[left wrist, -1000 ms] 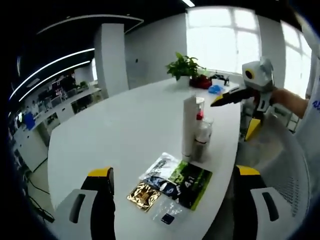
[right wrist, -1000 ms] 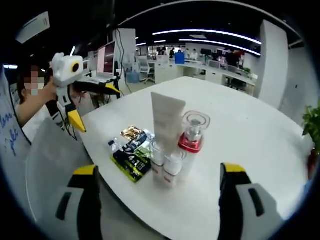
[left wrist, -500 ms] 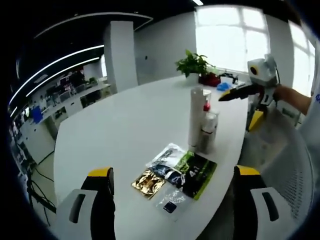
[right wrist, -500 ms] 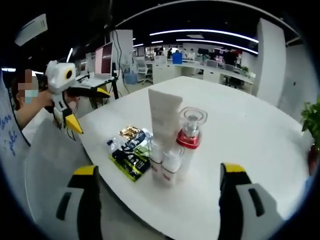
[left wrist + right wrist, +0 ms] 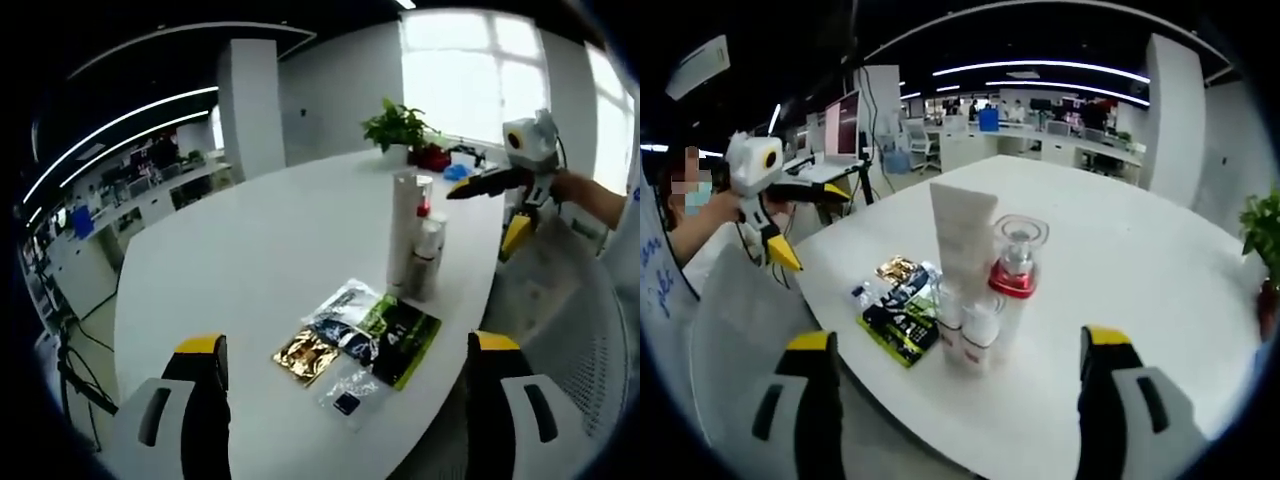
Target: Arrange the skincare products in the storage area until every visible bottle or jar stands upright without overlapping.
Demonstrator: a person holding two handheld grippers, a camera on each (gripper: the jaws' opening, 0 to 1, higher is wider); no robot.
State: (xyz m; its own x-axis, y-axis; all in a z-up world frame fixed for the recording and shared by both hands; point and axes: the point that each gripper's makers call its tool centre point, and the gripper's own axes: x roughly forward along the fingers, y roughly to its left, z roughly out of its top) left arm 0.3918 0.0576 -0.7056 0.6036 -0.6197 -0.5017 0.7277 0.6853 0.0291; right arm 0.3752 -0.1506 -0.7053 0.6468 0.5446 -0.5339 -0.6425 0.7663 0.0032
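Both grippers backed off slightly; fingers spread, empty. Tall white tube [image 5: 962,232] and red-collared clear bottle [image 5: 1015,262] stand upright on white bench [image 5: 1140,260].

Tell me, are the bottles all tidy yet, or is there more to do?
Looks nearly done: the white tube, the clear bottle with a red collar and two small white bottles stand upright in a tight cluster. Nothing is in hand; the left gripper and right gripper hold nothing. Left, perhaps: checking spacing. The flat sachets lie beside them.
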